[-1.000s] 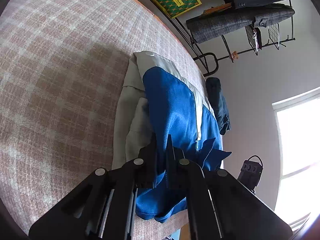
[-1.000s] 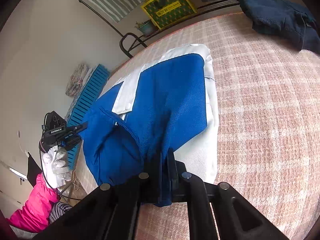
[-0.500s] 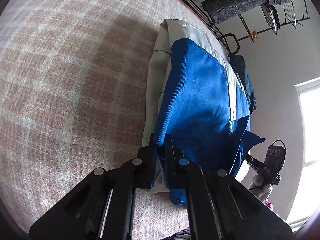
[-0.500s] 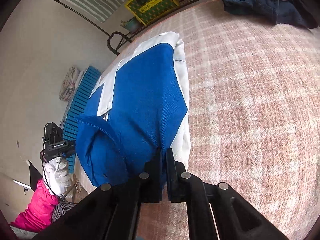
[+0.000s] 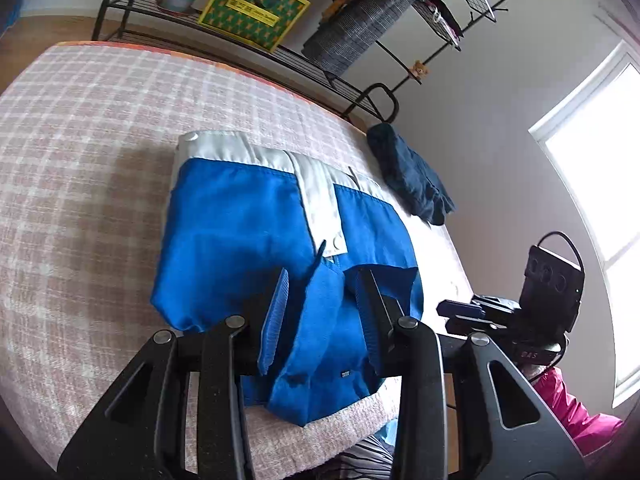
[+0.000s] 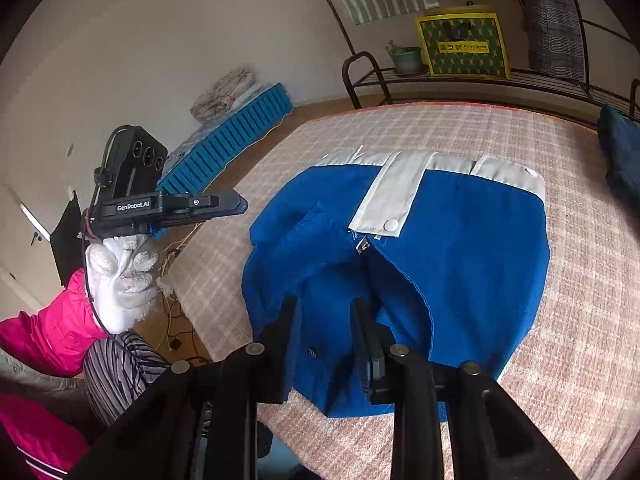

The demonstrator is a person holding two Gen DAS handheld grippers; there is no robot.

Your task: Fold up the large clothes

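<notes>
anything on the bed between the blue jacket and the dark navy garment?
No. Left wrist view: only bare plaid cover between blue jacket and navy garment.

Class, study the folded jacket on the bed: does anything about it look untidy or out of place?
Yes. The blue jacket lies folded, but its collar sticks out crumpled at the near edge, between the opening left gripper and right gripper.

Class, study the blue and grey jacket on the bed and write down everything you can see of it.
The jacket is bright blue woven cloth with a pale grey band along its far edge and a grey tab closed by a white snap. It lies folded into a compact, slightly puffy block on the pink checked bedcover. A metal zip pull shows under the tab, and a loose blue collar flap sticks up at the near side. Neither tool grips it now.
</notes>
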